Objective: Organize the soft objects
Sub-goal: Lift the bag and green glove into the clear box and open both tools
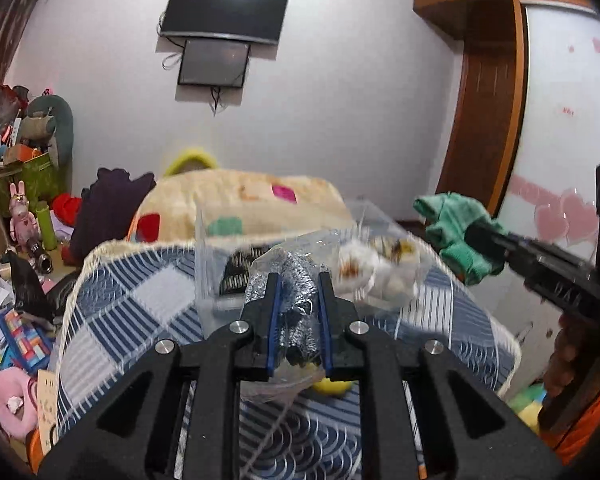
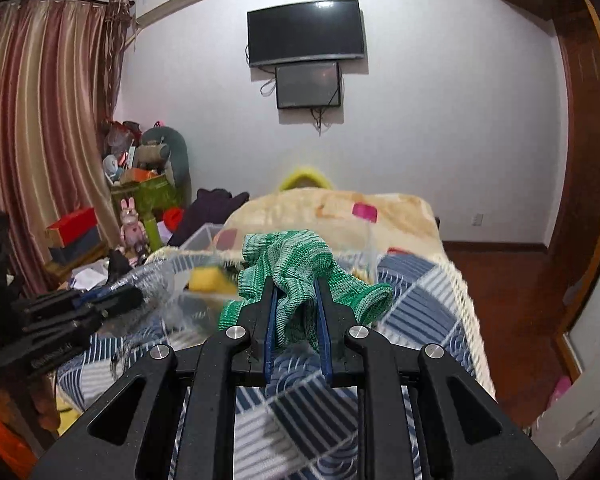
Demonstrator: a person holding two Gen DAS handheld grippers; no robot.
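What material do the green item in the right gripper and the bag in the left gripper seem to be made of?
The green item, held between the right gripper's jaws, looks like knitted fabric, matte: fine stitch rows and ribbed striped edges show. It may be a glove or a cloth. The bag in the left gripper looks like thin clear plastic, glossy and crinkled; something grey and shiny shows through it.

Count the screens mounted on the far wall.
2: a large dark TV high on the wall, and a smaller screen directly beneath it, with cables dangling below. Both appear in each wrist view.
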